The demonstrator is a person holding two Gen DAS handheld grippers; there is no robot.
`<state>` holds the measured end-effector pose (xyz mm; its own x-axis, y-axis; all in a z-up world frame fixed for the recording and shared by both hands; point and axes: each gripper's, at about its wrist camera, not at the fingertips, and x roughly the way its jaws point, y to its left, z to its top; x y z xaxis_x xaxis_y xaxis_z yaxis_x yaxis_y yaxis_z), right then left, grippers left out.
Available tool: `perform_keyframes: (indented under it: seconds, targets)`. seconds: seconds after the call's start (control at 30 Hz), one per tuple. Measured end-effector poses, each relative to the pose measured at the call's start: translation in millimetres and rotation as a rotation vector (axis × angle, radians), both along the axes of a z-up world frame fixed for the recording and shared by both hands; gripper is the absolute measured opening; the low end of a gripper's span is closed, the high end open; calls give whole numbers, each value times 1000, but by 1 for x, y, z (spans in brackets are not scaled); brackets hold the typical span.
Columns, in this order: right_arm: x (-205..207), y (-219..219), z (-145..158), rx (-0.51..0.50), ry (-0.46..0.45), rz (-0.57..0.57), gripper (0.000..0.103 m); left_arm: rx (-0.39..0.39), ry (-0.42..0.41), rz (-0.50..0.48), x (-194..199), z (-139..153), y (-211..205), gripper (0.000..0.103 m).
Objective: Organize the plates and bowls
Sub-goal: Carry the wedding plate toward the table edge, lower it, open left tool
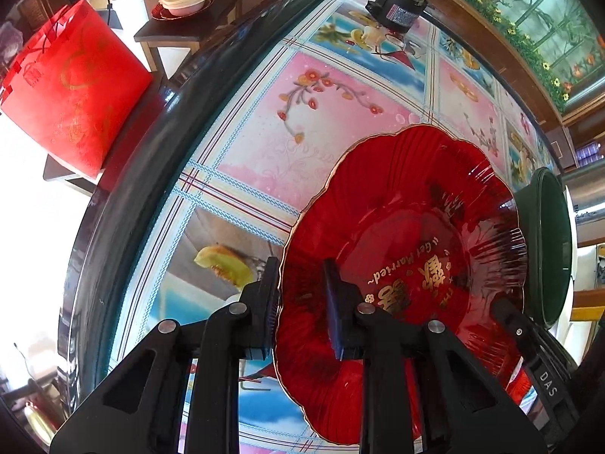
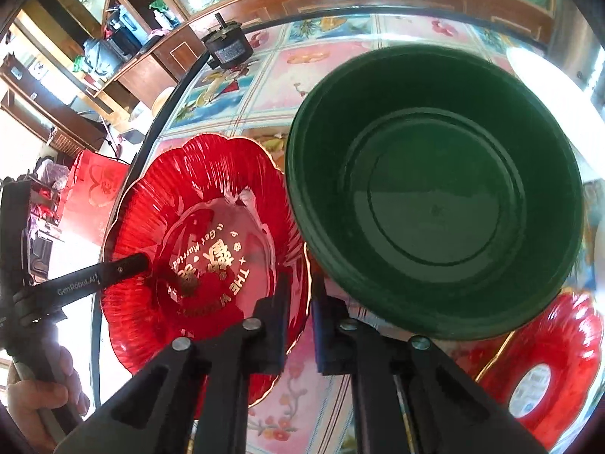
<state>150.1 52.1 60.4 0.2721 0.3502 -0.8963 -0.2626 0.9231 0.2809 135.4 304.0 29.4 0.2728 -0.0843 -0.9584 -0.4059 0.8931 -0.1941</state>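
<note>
Left tongs point(image 1: 302, 302) clench the near rim of a translucent red scalloped plastic plate point(image 1: 397, 227) lying on the flower-patterned desk point(image 1: 264, 151); right tongs point(image 2: 300, 321) clench its opposite rim — just beside a dark green plastic bowl point(image 2: 435, 189), with a second red plate point(image 2: 540, 370) behind.

Green bowl point(image 2: 435, 193) crowds the red plate's point(image 2: 196, 242) right rim; tablecloth point(image 1: 264, 143) beyond lies open
</note>
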Motion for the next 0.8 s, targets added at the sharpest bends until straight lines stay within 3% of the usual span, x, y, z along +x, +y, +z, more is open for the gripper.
perform_keyframes:
  seconds: [0.47,0.8]
  targets:
    - [-17,3,5,-30,-38,82,5,8,-11,19,-21,8,-5,21]
    - [-53,-2,13,-32,-39,129,7,24,-45,15,-68,31,-14,21]
